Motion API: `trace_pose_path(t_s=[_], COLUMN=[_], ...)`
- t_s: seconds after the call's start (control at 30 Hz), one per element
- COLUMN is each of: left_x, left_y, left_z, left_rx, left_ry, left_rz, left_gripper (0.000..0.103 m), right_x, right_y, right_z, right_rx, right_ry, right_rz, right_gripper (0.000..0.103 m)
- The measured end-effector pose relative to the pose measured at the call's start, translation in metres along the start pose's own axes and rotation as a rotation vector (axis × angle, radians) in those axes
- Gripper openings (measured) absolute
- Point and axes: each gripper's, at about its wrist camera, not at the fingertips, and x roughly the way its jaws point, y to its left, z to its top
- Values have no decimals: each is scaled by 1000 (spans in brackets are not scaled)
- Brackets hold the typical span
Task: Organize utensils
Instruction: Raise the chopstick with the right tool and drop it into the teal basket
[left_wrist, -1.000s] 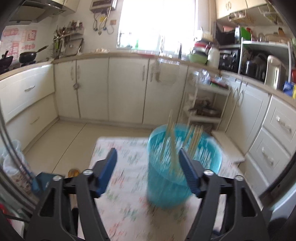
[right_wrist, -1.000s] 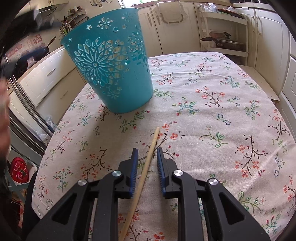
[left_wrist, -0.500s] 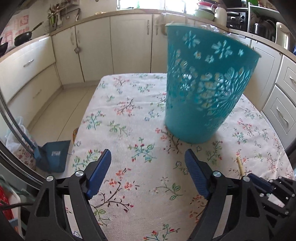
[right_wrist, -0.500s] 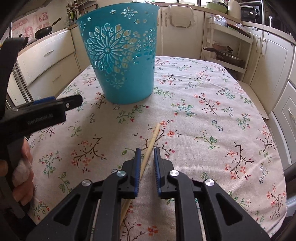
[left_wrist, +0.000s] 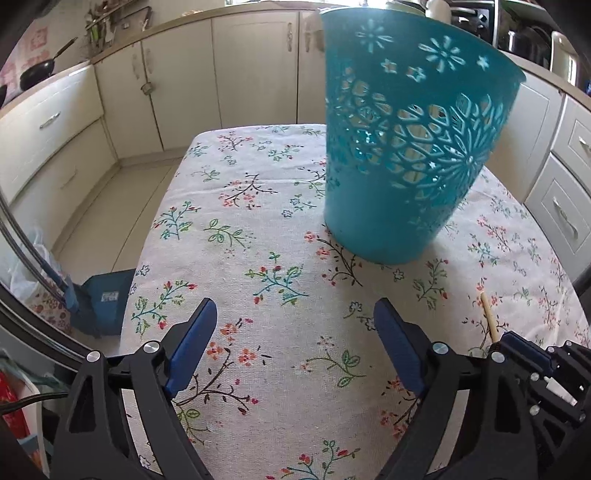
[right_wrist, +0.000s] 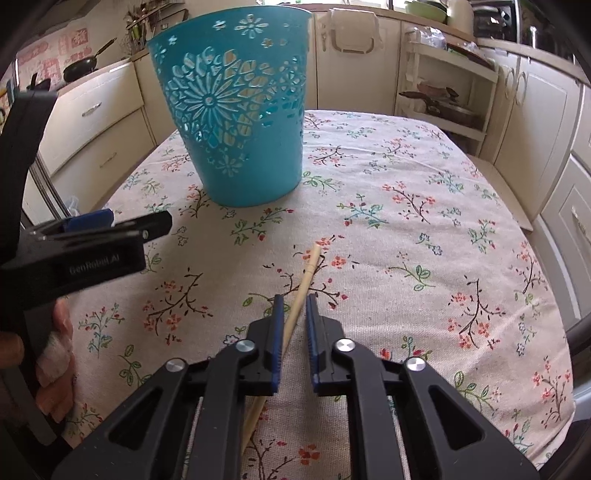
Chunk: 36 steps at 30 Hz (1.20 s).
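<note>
Grey lettering reading "GenRobot.AI" stands on the black side of the left gripper (right_wrist: 107, 236), seen at the left edge of the right wrist view; a small white label sits on the blue dustpan (left_wrist: 107, 295) on the floor beside the table's left edge, its print too small to read; no other text is legible.

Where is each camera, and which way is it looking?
Left wrist: sits on the left hand-held gripper, looks down across the floral table toward the teal basket; its open fingers show.
Right wrist: sits on the right hand-held gripper, looks at the chopstick between its fingers; a hand shows too.
Both share basket, chopstick and table.
</note>
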Motion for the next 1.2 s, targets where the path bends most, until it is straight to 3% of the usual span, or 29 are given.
trace_pose_path(t_s=[0.3, 0.47, 0.83, 1.2], left_x=[3, 4, 6, 6], left_y=[1, 1, 3, 4], left_z=[1, 1, 0, 1], left_rx=[-8, -11, -15, -19], left_ry=[16, 19, 23, 21], left_rz=[1, 0, -9, -17], left_gripper=[83, 84, 85, 87], right_x=[-3, -16, -50, -103], right_y=[-28, -27, -19, -12], right_z=[-4, -5, 11, 59], right_rx=[235, 279, 291, 252], right_ry=[56, 38, -36, -208], right_rz=[214, 302, 384, 419], right_gripper=[6, 6, 6, 6])
